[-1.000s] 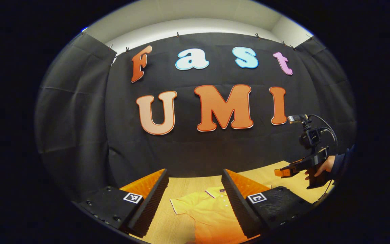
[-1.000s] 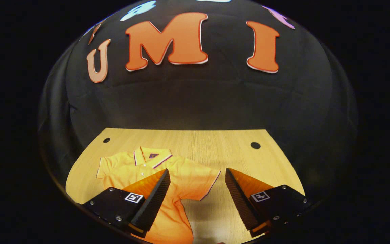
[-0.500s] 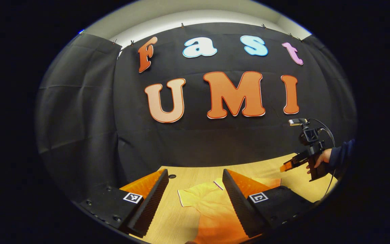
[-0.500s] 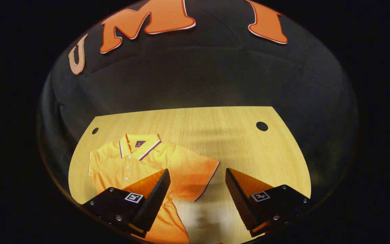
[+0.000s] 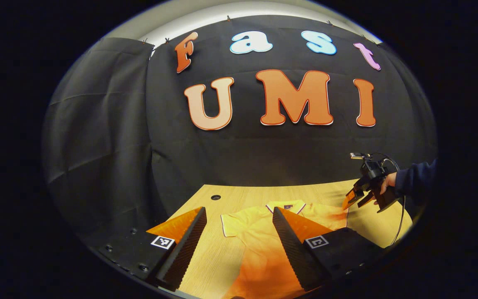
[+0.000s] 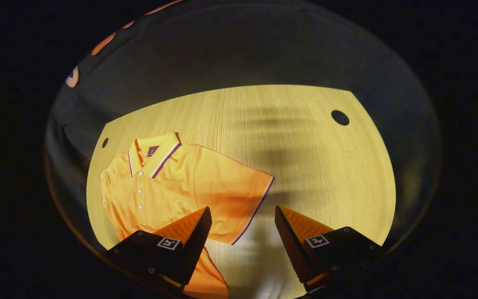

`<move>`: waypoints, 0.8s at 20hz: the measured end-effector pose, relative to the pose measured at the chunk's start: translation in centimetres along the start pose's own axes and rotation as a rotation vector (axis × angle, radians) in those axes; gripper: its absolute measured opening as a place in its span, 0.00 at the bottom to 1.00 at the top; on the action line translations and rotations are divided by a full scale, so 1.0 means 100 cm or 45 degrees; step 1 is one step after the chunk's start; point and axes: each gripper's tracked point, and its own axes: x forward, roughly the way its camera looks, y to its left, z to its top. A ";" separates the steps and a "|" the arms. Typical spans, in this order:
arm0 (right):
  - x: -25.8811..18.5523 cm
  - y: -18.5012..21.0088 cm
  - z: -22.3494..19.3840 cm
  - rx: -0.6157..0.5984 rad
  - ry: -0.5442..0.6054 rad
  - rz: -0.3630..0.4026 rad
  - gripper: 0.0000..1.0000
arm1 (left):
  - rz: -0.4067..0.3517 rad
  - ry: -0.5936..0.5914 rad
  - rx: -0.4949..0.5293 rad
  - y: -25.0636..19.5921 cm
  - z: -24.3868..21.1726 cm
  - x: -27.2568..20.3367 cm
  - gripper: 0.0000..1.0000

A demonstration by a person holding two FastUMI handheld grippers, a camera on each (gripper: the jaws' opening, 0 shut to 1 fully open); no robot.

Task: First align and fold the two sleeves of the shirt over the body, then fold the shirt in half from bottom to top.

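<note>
Shirt looks soft and floppy; I'd pinch the sleeve hem mid-frame. Both grippers have jaws apart.

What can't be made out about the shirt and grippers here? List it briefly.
- Shirt hem: in the right gripper view, cut off below and covered by the right gripper.
- Shirt's far sleeve: in the left gripper view, behind the left gripper.
- Chest buttons: too small to count in the left gripper view.
</note>
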 end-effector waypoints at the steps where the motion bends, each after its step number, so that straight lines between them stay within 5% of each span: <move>1: 0.007 -0.002 -0.004 0.012 0.040 -0.003 0.93 | 0.005 0.011 0.007 -0.001 -0.002 -0.001 0.98; 9: 0.050 0.004 -0.020 -0.074 0.187 -0.106 0.80 | 0.051 0.066 0.003 0.001 -0.011 -0.001 0.98; 10: 0.057 0.004 -0.028 -0.065 0.236 -0.143 0.65 | 0.055 0.077 -0.001 0.002 -0.013 -0.001 0.98; 13: 0.056 0.008 -0.026 -0.022 0.253 -0.155 0.51 | 0.075 0.099 -0.024 0.007 -0.018 0.002 0.98; 14: 0.058 0.007 -0.022 0.001 0.247 -0.148 0.55 | 0.080 0.109 -0.038 0.009 -0.021 0.002 0.98; 16: 0.058 0.013 -0.017 0.024 0.235 -0.040 0.19 | 0.087 0.121 -0.067 0.011 -0.023 0.005 0.98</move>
